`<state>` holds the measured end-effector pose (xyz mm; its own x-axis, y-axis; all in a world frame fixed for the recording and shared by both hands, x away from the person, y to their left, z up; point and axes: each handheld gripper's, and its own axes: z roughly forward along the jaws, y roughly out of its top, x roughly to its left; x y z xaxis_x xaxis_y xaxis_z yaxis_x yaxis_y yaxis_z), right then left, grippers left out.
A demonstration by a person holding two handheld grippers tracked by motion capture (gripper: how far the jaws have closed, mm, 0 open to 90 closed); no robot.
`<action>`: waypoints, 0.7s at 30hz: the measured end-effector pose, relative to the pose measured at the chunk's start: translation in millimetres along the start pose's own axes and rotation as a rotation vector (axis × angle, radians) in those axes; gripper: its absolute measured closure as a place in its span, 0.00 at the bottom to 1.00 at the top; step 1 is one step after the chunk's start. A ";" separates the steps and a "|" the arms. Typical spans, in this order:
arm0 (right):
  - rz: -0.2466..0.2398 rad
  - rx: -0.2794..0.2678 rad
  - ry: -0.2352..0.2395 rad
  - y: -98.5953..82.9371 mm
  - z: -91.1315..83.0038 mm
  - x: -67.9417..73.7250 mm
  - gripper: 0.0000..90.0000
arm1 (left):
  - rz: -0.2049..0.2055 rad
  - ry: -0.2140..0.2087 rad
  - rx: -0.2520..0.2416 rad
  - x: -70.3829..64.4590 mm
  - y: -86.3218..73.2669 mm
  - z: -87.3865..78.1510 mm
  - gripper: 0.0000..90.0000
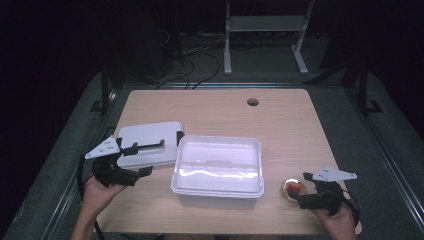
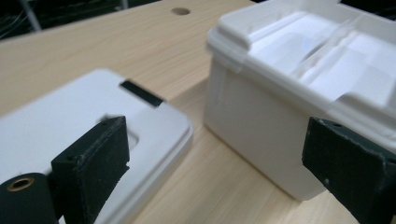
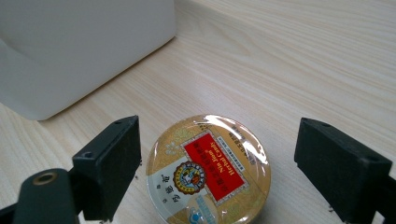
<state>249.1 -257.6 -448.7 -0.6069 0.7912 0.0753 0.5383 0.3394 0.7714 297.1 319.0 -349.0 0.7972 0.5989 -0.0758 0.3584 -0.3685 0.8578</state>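
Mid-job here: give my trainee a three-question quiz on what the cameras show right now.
1. True or false: the right claw is shut on the round tin.
2. What lies flat on the table left of the white box?
3. The left claw is: A open, B shut on the lid.

Key: 1 false, its jaws stand open on either side of the tin; 2 the lid; 3 A.
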 end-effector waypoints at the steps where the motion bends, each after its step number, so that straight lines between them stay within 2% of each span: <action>1: 0.001 0.000 -0.001 0.3 -0.1 0.2 0.16 | 0.020 -0.008 0.008 -1.6 7.7 -1.0 0.08; 2: -0.004 -0.002 0.000 0.4 0.1 0.0 0.16 | 0.044 -0.015 0.017 -3.3 15.1 -1.4 0.08; 3: -0.004 -0.002 0.000 0.4 0.1 0.0 0.16 | 0.044 -0.015 0.017 -3.3 15.1 -1.4 0.08; 5: -0.007 0.002 0.000 1.0 -0.1 0.3 0.16 | 0.078 -0.035 0.030 -6.9 28.4 -0.8 0.08; 6: -0.007 -0.003 0.000 1.0 -0.3 0.3 0.16 | 0.110 -0.048 0.047 -11.2 39.5 1.5 0.08; 7: -0.007 -0.003 0.000 1.0 -0.3 0.3 0.16 | 0.110 -0.048 0.047 -11.2 39.5 1.5 0.08; 8: -0.008 -0.003 0.002 1.0 -0.3 0.5 0.16 | 0.134 -0.066 0.063 -15.2 48.5 5.3 0.08; 9: -0.008 -0.003 0.002 1.0 -0.3 0.5 0.16 | 0.134 -0.066 0.063 -15.2 48.5 5.3 0.08; 10: -0.009 0.000 0.005 1.1 -0.1 0.9 0.16 | 0.160 -0.080 0.079 -18.9 56.0 10.1 0.08; 11: -0.009 0.000 0.005 1.1 -0.1 0.9 0.16 | 0.160 -0.080 0.079 -18.9 56.0 10.1 0.08; 12: -0.012 0.002 0.008 1.2 -0.3 1.3 0.16 | 0.183 -0.092 0.095 -22.6 62.5 15.7 0.08; 13: -0.014 0.002 0.009 1.1 -0.4 1.4 0.16 | 0.183 -0.092 0.095 -22.6 62.5 15.7 0.08; 14: -0.015 0.001 0.010 1.1 -0.6 1.5 0.16 | 0.206 -0.099 0.109 -26.0 68.5 21.4 0.08; 16: -0.015 0.000 0.012 1.1 -0.7 1.5 0.16 | 0.211 -0.107 0.113 -27.6 71.4 24.1 0.08; 21: -0.022 0.005 0.022 1.3 -0.3 2.0 0.16 | 0.271 -0.138 0.160 -37.7 89.0 38.9 0.08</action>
<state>248.5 -255.8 -447.4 -0.6313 0.7722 0.0723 0.5276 0.3592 0.7698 317.9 235.9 -289.6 0.9281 0.3665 0.0665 0.1876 -0.6143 0.7664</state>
